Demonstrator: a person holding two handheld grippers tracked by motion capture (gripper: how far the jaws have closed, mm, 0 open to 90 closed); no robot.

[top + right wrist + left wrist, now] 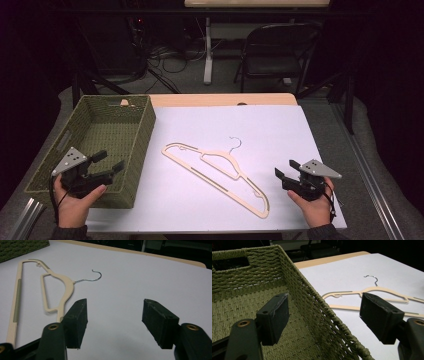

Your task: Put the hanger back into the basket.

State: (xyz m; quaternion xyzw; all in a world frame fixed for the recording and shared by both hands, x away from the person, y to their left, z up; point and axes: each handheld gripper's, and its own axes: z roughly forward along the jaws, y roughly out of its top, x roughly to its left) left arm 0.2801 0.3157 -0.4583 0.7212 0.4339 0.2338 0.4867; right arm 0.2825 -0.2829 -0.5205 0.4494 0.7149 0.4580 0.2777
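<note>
**Black grippers, grey plates, dark cuffs**

Each hand holds a black gripper: the left gripper (109,161) and right gripper (285,168) both carry a grey three-cornered plate dotted with small holes. The blocky jaws pivot on brass-coloured rivets. Thin black cables trail down past dark knit sleeves (68,233).

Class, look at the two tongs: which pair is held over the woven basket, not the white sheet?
The left tongs, open above the green woven basket. The right tongs, also open, are over the white sheet beside the cream plastic hanger.

Olive-green woven basket (135,130), cream hanger (220,175) w/ silver hook (234,144), white sheet (270,130), black grippers
</note>
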